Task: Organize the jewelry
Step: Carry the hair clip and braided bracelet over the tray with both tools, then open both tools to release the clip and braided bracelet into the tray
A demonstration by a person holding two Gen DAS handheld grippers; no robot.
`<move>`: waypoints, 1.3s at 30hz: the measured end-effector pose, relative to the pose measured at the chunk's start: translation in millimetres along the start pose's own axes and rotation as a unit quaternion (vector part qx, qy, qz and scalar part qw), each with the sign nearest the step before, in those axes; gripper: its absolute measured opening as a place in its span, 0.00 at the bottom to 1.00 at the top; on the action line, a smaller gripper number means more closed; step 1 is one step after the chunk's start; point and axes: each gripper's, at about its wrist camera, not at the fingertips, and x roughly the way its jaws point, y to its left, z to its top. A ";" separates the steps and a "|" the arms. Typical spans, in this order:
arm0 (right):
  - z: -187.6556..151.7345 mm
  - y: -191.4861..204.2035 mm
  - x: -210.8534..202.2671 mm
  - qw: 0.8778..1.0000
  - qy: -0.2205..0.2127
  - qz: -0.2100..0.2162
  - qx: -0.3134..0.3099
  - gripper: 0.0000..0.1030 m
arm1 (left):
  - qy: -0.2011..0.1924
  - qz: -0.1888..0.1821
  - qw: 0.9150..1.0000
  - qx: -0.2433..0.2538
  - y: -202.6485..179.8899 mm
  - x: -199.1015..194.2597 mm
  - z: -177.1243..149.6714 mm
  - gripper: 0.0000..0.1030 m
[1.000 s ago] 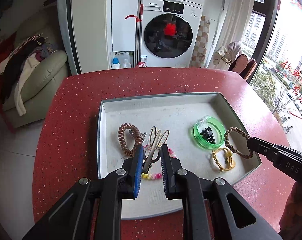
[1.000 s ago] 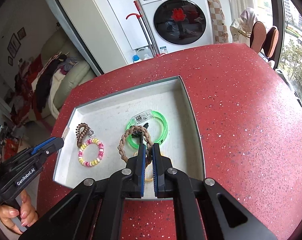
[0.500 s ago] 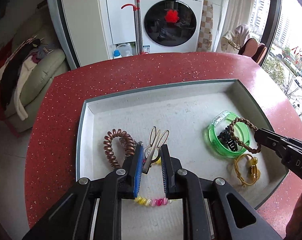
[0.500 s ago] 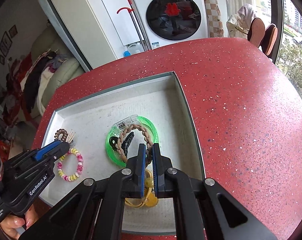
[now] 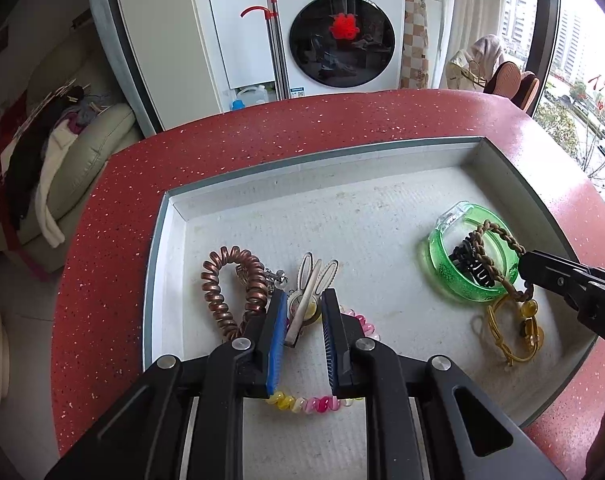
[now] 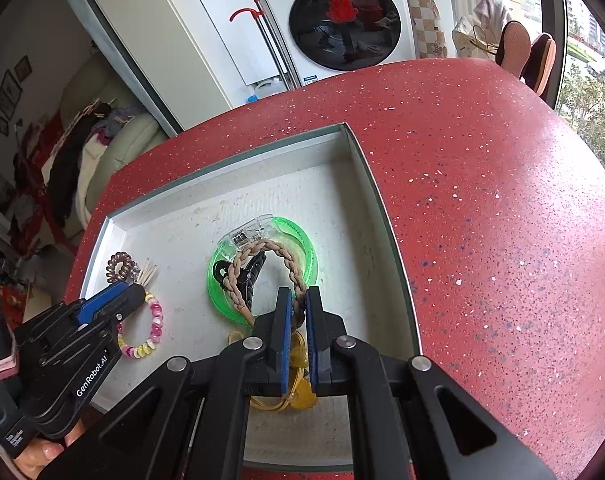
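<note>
A grey tray on the red table holds the jewelry. My left gripper is shut on a metal rabbit-ear hair clip over the tray's left part, above a pink-yellow bead bracelet and beside a brown spiral hair tie. My right gripper is shut on a braided brown bracelet, whose loop hangs over a green bangle with a black claw clip inside. A yellow cord bracelet lies under it.
The red speckled table stretches wide to the right of the tray. A washing machine, a white cabinet and a sofa with clothes stand beyond the table's far edge.
Both grippers have moved forward over the tray with their items still held. The braided bracelet now hangs over the green bangle instead of beside it.
</note>
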 end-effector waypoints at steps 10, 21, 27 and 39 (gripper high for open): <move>-5.6 2.5 -24.9 0.999 -0.034 0.027 0.008 0.59 | 0.000 0.001 1.000 -0.009 1.3 -5.7 -2.7 0.35; -11.6 11.0 -38.7 0.998 -0.041 0.042 0.008 0.60 | -0.022 -0.014 0.999 -0.028 11.3 -21.0 -3.0 0.35; -15.3 11.3 -44.0 0.998 -0.043 0.049 0.006 0.63 | -0.036 -0.006 0.998 -0.044 18.8 -31.8 -2.3 1.00; -33.5 14.7 -80.5 0.993 -0.089 0.076 0.007 1.00 | -0.061 0.000 0.996 -0.058 27.0 -63.5 -10.2 1.00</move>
